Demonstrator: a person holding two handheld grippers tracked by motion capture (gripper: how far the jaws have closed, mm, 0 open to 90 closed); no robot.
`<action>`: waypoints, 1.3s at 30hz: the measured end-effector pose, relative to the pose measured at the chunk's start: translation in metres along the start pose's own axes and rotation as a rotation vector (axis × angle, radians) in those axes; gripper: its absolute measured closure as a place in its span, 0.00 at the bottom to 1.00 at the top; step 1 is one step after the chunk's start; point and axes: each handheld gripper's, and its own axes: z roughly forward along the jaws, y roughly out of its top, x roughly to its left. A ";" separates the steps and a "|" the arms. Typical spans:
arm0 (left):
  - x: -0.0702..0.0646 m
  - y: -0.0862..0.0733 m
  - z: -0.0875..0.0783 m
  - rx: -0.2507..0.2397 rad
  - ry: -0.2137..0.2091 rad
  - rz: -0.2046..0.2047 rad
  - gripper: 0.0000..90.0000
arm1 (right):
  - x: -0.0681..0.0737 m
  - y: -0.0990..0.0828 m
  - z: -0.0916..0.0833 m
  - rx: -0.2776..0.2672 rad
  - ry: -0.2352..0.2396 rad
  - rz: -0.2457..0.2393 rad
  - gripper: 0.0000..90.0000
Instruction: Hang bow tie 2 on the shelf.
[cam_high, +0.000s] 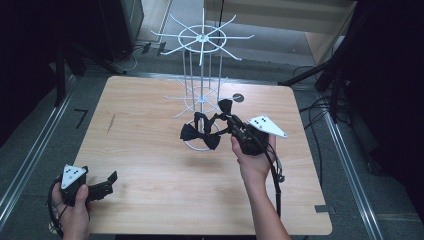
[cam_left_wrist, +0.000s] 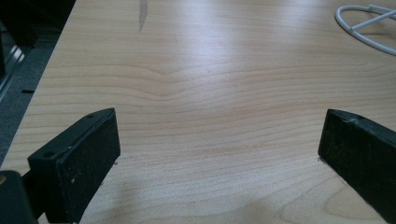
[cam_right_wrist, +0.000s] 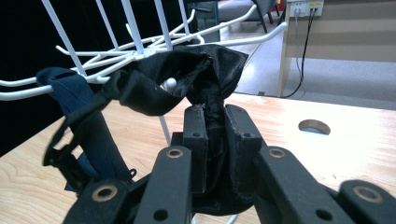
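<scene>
A white wire display rack (cam_high: 201, 60) stands at the table's far middle, with a ring base (cam_left_wrist: 364, 25). A black bow tie (cam_high: 200, 135) hangs by its strap from a lower arm of the rack. My right gripper (cam_high: 231, 120) is shut on a second black bow tie (cam_right_wrist: 205, 74), held up against a rack arm tip (cam_right_wrist: 170, 83). A dark strap (cam_right_wrist: 88, 126) drapes from the wire arms on the left of the right gripper view. My left gripper (cam_high: 107, 182) rests low at the table's near left corner, open, with bare wood between its pads (cam_left_wrist: 79, 158).
The light wooden table (cam_high: 150, 165) has a round grommet hole (cam_high: 238, 97) behind the rack. Dark stands and cables line the floor at both sides. A grey floor rail runs along the left.
</scene>
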 end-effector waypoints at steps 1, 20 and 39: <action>0.000 0.000 0.000 0.000 0.000 0.001 0.00 | 0.000 -0.001 0.001 0.002 -0.001 0.003 0.90; 0.000 0.000 0.000 -0.001 0.001 0.003 0.00 | -0.009 -0.029 0.021 0.065 -0.001 0.057 0.88; -0.001 0.000 0.000 0.004 0.007 0.010 0.00 | -0.029 -0.044 -0.003 0.031 0.056 0.040 0.34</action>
